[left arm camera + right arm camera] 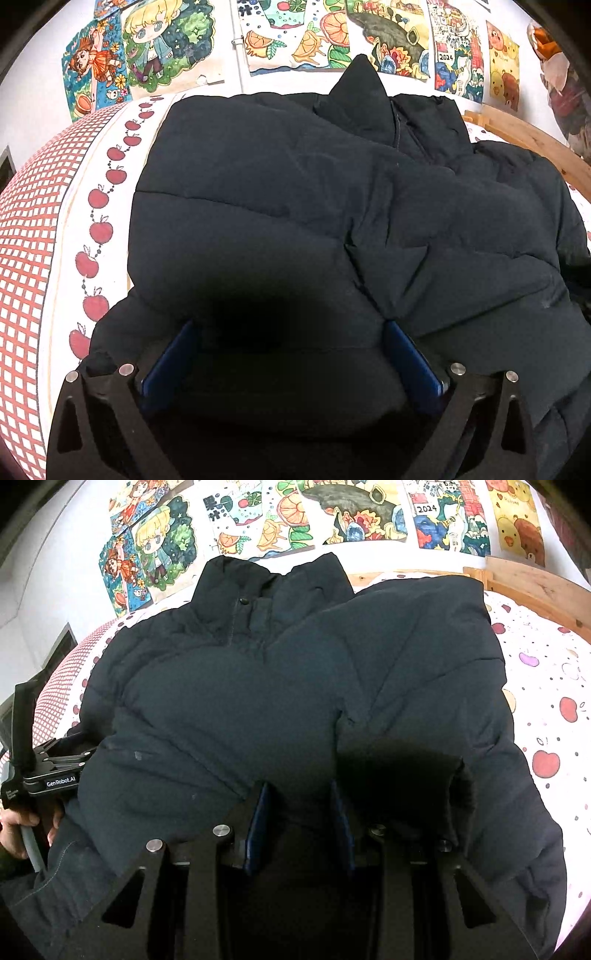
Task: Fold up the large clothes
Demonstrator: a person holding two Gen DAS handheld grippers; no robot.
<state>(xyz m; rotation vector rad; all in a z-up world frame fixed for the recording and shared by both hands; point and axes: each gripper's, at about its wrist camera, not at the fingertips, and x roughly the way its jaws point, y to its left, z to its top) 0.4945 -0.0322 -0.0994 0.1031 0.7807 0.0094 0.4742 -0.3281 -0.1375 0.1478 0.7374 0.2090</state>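
A large dark navy padded jacket lies on the bed with both sleeves folded in over its front and its collar toward the wall. It also fills the right wrist view. My left gripper is at the jacket's near hem on the left side, its blue pads set wide apart with thick hem fabric bulging between them. My right gripper is at the near hem on the right side, pads closer together with fabric between them. The left gripper's body shows at the left edge of the right wrist view.
The bed sheet is white with red apples and a red checked border. A wooden bed frame runs along the far right. Colourful drawings cover the wall behind. A person's hand holds the left gripper.
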